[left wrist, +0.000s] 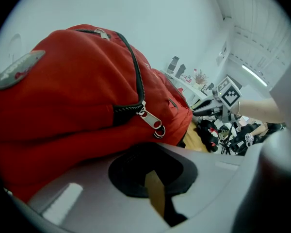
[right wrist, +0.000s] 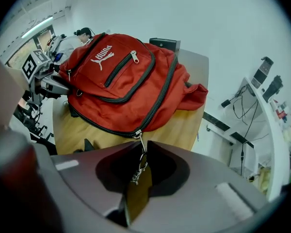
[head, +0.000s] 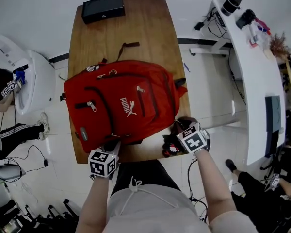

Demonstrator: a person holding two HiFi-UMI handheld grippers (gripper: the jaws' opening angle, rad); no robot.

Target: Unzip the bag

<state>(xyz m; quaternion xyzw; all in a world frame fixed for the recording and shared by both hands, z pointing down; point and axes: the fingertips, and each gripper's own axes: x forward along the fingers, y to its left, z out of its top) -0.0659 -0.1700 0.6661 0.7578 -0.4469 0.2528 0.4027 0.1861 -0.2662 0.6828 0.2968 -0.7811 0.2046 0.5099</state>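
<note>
A red backpack lies flat on the wooden table. My left gripper is at its near edge, and in the left gripper view the red fabric bulges right over the narrow jaws, which look shut on it. My right gripper is at the bag's near right corner. In the right gripper view the main zip's slider sits at the bag's near edge. Its metal zipper pull runs straight into the slit between the jaws, which are shut on it.
A black box sits at the table's far end. A white desk with cameras stands to the right and a white machine to the left. A black and red object lies below the table's near right corner.
</note>
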